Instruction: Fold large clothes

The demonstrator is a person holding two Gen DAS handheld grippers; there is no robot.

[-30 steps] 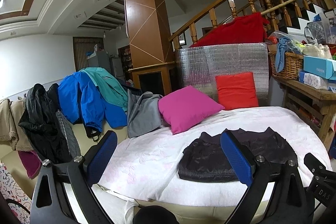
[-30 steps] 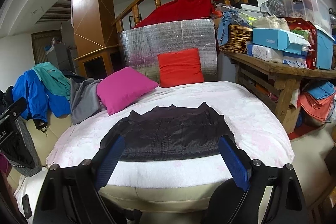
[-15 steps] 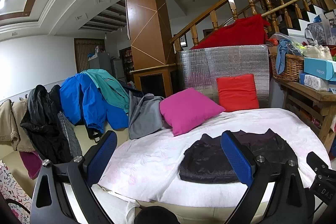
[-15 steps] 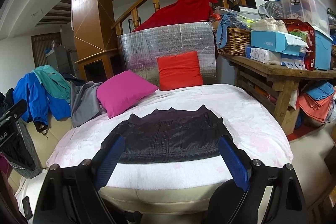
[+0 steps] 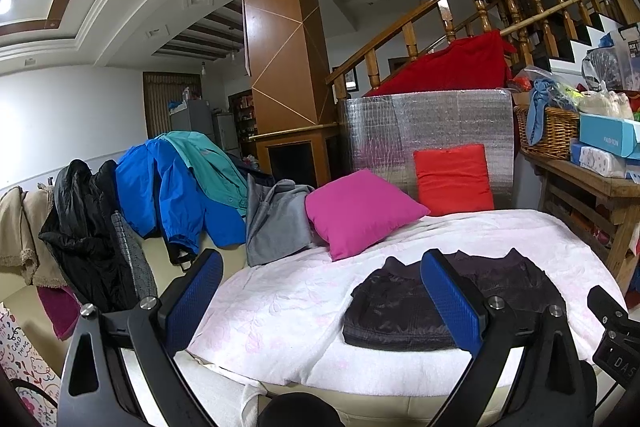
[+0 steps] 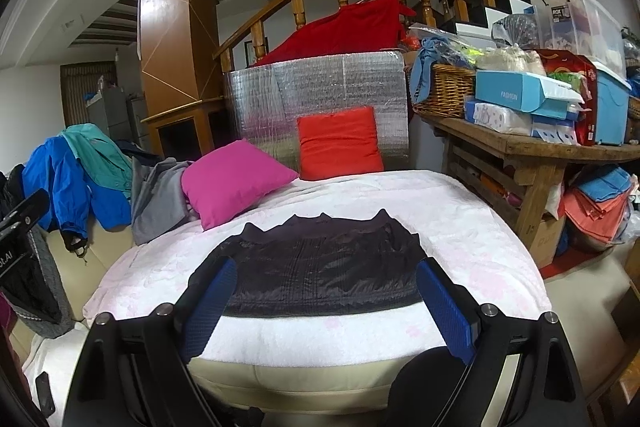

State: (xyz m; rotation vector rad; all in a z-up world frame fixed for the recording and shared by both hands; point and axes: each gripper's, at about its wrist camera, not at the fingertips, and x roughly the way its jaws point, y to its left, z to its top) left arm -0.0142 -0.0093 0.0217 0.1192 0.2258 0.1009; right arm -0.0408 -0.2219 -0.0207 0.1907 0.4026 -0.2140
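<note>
Dark jacket (image 6: 320,267) lies on the pink-white blanket (image 6: 460,219) over the cushioned seat, already reduced to a compact rectangle; collar edge points away toward the cushions, sleeves not visible, presumably tucked under or inside; edges look square and the surface fairly flat. Judgement: this garment is folded or very nearly so; whether a last half-fold is intended cannot be told from here.

Remaining work, as judged: several unfolded garments hang over the sofa back at the left: blue jacket (image 5: 172,195), teal shirt (image 5: 208,155), grey top (image 5: 276,223), black coat (image 5: 84,227); none of these has been laid out; the task overall looks early to mid-way.

Left gripper (image 5: 320,299): jaws wide apart, nothing between the pads; the folded jacket sits beyond and to the right of the gap, partly hidden behind the right-hand finger, apart from it.

Right gripper (image 6: 324,303): jaws wide apart, holding nothing; the jacket lies straight ahead, centred in the gap but beyond the fingertips, its near hem just past them; no contact visible.

Pink cushion (image 6: 236,179) and red cushion (image 6: 340,143) sit behind the jacket, clear of it.
</note>
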